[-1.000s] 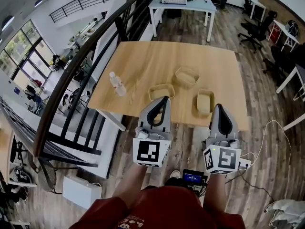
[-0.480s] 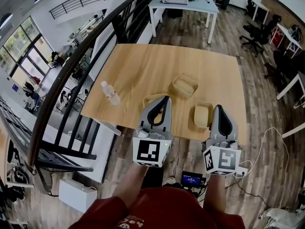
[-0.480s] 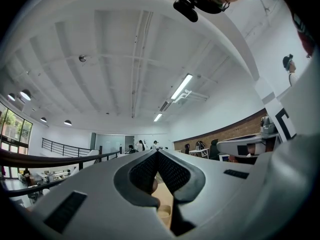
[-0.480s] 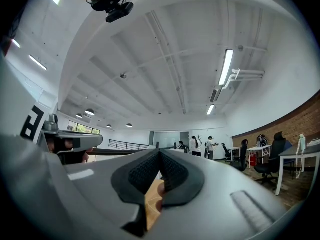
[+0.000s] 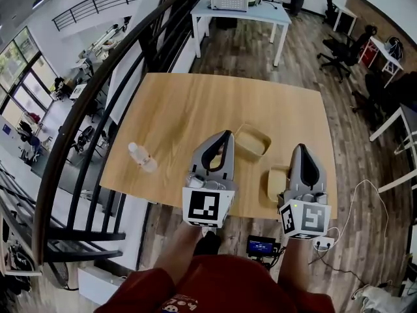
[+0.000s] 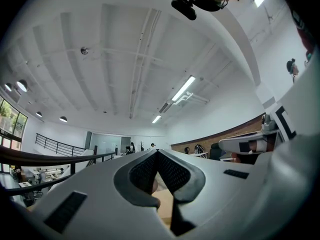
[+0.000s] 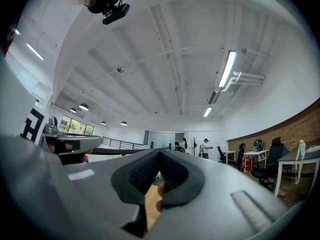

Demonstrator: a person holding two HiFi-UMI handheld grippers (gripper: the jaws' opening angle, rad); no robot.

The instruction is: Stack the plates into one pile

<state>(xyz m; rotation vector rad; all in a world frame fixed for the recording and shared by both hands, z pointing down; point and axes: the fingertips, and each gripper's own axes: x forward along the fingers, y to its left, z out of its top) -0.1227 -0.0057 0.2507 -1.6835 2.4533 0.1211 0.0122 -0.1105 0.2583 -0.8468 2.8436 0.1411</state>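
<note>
Where the table (image 5: 189, 109) ends, one plate (image 5: 275, 184) sits.

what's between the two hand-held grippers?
A plate on the table, seen in the head view in the gap between left hand-held gripper and right hand-held gripper, partly behind the right one.

Two pale tan plates show, each a shallow rounded rectangle with a raised rim, lying right way up on the wooden table (image 5: 195, 109). The far plate (image 5: 253, 140) sits in the table's near right part, turned at a slant. The near plate (image 5: 275, 184) lies close to the near edge, only partly in sight. They lie apart, unstacked.
</note>
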